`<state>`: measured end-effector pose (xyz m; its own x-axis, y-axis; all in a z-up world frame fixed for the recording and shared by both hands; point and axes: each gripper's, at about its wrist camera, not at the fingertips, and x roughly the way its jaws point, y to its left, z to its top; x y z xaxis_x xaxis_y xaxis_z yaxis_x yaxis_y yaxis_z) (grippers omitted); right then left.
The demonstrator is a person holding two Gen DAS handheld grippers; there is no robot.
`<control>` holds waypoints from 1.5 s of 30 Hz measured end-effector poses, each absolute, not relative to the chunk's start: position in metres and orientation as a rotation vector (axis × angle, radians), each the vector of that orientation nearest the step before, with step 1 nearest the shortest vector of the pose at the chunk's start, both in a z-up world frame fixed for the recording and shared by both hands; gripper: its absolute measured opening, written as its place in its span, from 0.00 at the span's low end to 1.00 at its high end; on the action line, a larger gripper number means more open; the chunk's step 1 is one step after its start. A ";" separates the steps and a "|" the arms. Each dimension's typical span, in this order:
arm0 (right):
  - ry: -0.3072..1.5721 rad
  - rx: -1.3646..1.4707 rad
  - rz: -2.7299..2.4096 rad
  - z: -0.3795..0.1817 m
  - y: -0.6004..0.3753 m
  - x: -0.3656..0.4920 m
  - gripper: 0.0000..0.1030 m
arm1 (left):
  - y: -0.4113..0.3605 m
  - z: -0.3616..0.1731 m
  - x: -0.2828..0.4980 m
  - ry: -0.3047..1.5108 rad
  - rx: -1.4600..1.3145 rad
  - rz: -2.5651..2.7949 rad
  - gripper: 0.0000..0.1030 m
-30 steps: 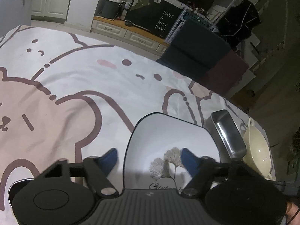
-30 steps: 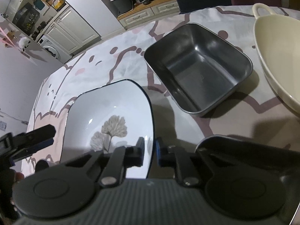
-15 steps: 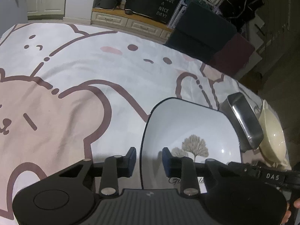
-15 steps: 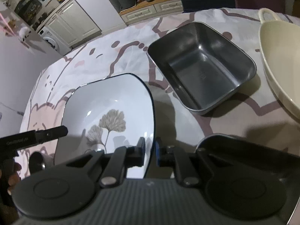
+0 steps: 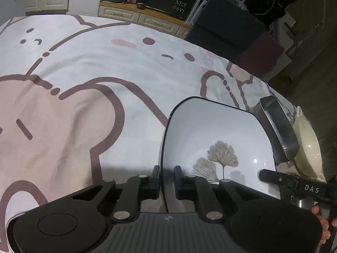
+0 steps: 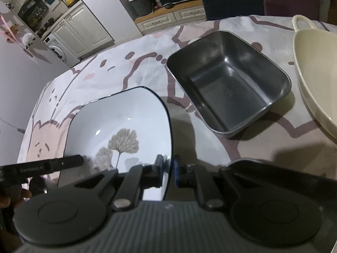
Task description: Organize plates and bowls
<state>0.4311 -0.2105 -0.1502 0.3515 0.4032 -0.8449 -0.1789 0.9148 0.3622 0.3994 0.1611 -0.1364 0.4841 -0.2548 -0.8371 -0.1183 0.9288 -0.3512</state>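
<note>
With both rims pinched, the left hand-held gripper (image 5: 166, 181) clamps the white plate (image 5: 214, 139) at its 9 o'clock edge and the right hand-held gripper (image 6: 167, 169) at 3 o'clock, so this looks like a two-handed carry. Next it likely needs a level move toward the steel tray (image 6: 227, 88) at 1 o'clock on the table (image 5: 88, 80). Beyond that, the cream bowl (image 6: 313, 71) is cut off by the frame.

The plate's (image 5: 212, 135) near edge disappears behind the left gripper (image 5: 166, 182) body, so how far it runs back is anyone's guess. Same deal in the right wrist view, where the right gripper (image 6: 167, 171) covers the plate's (image 6: 118, 122) near edge. The cream bowl (image 6: 316, 67) gets chopped by the frame's right side, only 1 handle showing. The metal tray (image 5: 280, 132) shows edge-on in the left view, inside mostly hidden.
</note>
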 end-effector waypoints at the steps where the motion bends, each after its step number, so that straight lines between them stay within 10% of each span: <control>1: 1.147 0.211 0.383 -0.150 -0.210 0.431 0.11 | 0.162 -0.137 0.398 1.063 -0.391 -0.092 0.13; 21: 0.988 0.121 0.466 -0.080 -0.226 0.386 0.12 | 0.155 -0.064 0.340 0.925 -0.480 -0.156 0.13; 45: 1.265 0.061 0.441 -0.119 -0.235 0.288 0.16 | 0.122 -0.100 0.261 1.197 -0.378 -0.128 0.13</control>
<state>0.2883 -0.2349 -0.1191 0.2291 0.3534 -0.9070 -0.2868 0.9149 0.2840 0.2610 0.1217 -0.1000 0.3665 -0.2942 -0.8827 -0.1015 0.9304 -0.3523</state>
